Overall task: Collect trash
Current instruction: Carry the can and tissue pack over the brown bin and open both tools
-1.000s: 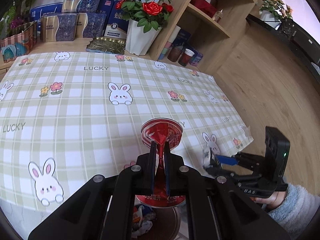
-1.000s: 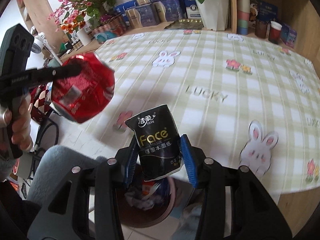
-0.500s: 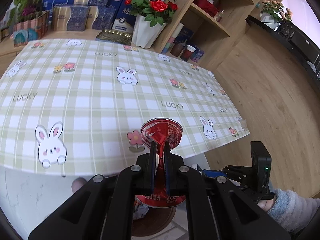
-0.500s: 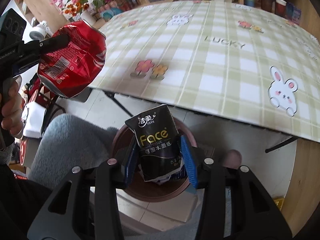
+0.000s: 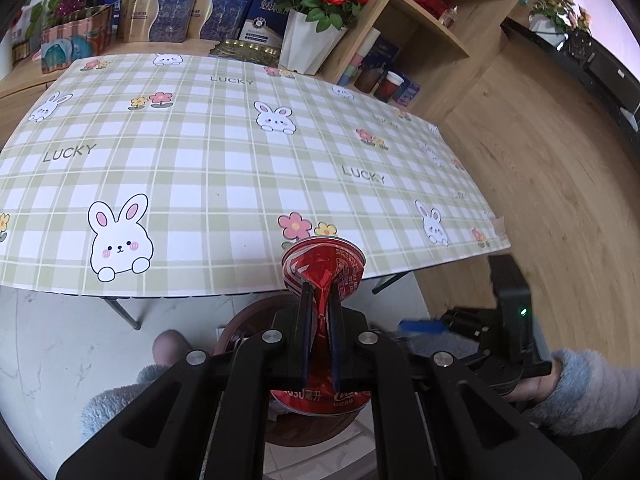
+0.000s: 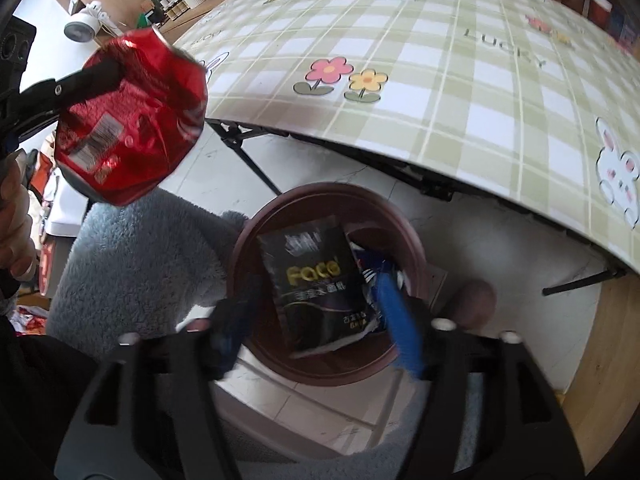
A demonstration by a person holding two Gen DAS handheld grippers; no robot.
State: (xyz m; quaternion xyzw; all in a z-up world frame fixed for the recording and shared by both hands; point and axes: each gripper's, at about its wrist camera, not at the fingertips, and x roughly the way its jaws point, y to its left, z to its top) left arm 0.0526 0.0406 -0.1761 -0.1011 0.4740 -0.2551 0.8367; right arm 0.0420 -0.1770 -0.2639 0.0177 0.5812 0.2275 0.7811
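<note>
My left gripper [image 5: 319,300] is shut on a crushed red can [image 5: 323,272], held above the brown round bin [image 5: 256,316] on the floor by the table edge. The can [image 6: 132,124] also shows at upper left in the right wrist view. My right gripper [image 6: 320,312] is open over the bin [image 6: 320,204], blue pads spread. The black tissue pack [image 6: 316,284] is loose between them, dropping into the bin on other trash. The right gripper [image 5: 432,326] also shows in the left wrist view, low at right.
The table with the green check bunny cloth [image 5: 224,152] stretches ahead; its edge and black legs [image 6: 248,160] overhang the bin. Boxes, a rose pot [image 5: 312,40] and wooden shelves [image 5: 424,28] stand behind. My grey fleece sleeve [image 6: 136,264] is beside the bin.
The right gripper has opened and let go of the black tissue pack, which falls into the bin. Both grippers have drawn back from the table to above the bin.
</note>
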